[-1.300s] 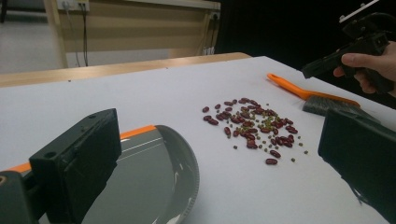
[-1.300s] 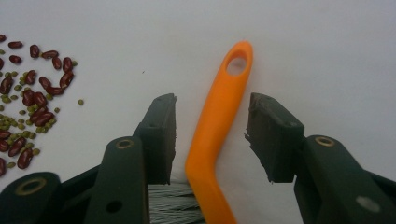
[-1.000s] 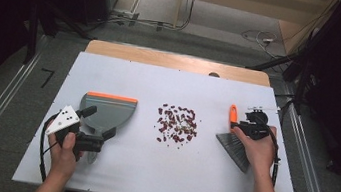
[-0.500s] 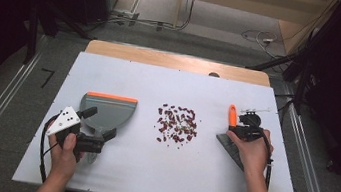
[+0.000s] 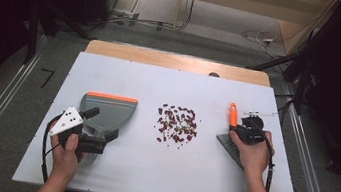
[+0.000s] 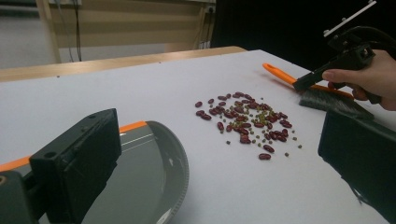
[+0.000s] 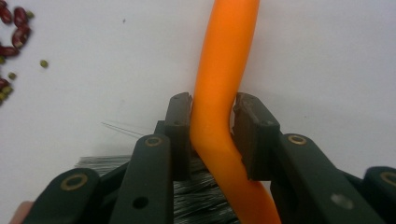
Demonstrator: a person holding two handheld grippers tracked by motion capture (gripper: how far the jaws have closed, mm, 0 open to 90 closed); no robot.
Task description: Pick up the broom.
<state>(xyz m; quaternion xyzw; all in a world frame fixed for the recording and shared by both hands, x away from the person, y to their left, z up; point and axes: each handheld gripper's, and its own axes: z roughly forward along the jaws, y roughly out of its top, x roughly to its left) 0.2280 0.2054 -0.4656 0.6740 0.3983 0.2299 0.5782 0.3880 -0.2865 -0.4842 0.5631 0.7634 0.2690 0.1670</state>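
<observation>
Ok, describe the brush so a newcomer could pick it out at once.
Start at the white table and find the pile of beans in its middle. The brush lies to their right, under the right gripper, whose jaws clamp its handle. Its thin curved orange handle and dark bristles distinguish it from the wide grey dustpan on the left.

A small hand brush with a curved orange plastic handle point(image 5: 232, 114) and dark grey bristles point(image 5: 232, 146) lies flat at the right of the high view, handle toward the top of the frame, bristle head toward the bottom. A grey plastic dustpan with an orange front edge point(image 5: 108, 109) sits at the left of centre, lip toward the top. Between them, at the middle of the frame, lies a loose scatter of dark red beans mixed with small green ones point(image 5: 177, 123), apart from both.
</observation>
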